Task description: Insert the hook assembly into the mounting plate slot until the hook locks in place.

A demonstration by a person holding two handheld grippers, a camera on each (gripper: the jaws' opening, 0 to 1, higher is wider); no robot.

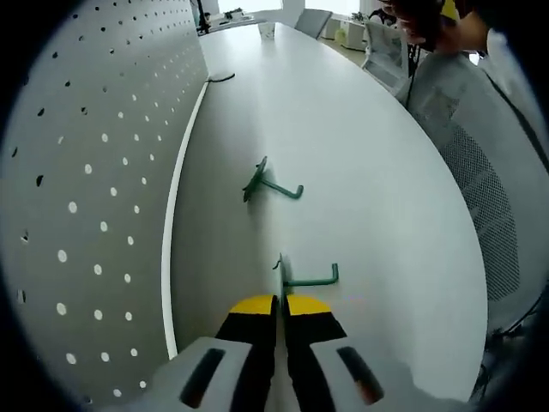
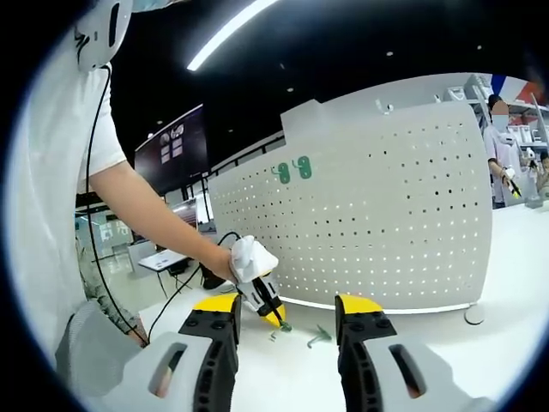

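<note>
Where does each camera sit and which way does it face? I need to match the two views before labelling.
Left gripper view: rides the left gripper, fingers shut, looking along the table beside the pegboard at two green hooks.
Right gripper view: rides the right gripper, fingers open, facing the pegboard; the person's arm shows.
Shared: pegboard, hooks, left gripper.

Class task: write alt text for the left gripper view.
The left gripper, jaws closed, pinches a green hook on a white table. A second green hook lies farther off, beside a white pegboard.
</note>
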